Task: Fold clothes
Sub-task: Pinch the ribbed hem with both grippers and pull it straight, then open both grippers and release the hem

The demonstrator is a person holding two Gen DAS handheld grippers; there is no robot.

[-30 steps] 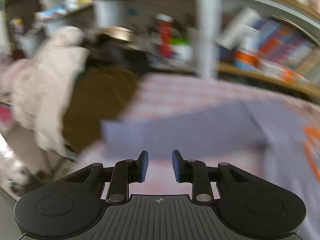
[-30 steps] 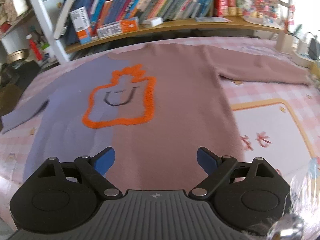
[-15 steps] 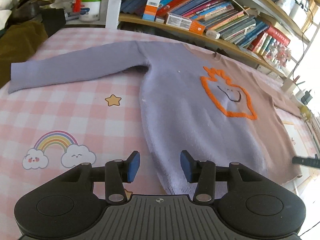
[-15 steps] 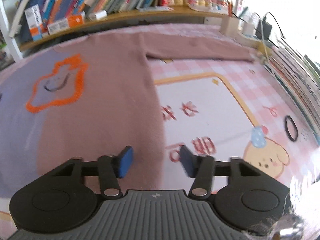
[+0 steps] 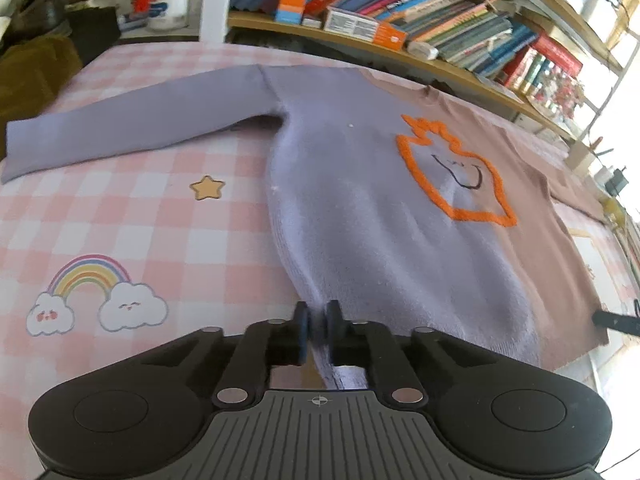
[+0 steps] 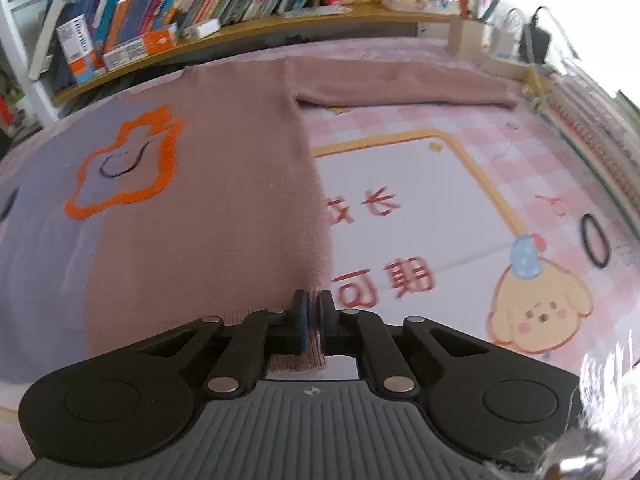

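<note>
A sweater [image 5: 360, 216], half lilac and half dusty pink with an orange outlined face on its chest, lies flat on the pink checked table cover [image 5: 132, 216], sleeves spread to both sides. My left gripper [image 5: 316, 330] is shut on the sweater's lilac side edge near the hem. In the right wrist view the sweater [image 6: 208, 208] shows its pink half, and my right gripper [image 6: 312, 320] is shut on the pink side edge near the hem. The tip of the right gripper [image 5: 616, 322] shows at the far hem corner in the left wrist view.
Wooden bookshelves [image 5: 440, 28] packed with books run along the table's far edge. A dark olive cloth [image 5: 32, 72] lies off the left end. A black hair tie [image 6: 595, 246] rests on the cover at the right, beside a small box and chargers [image 6: 512, 40].
Both grippers were open above the hem half a second ago; each has closed onto a bottom side edge of the sweater. Earlier the left gripper swung in from the left.
</note>
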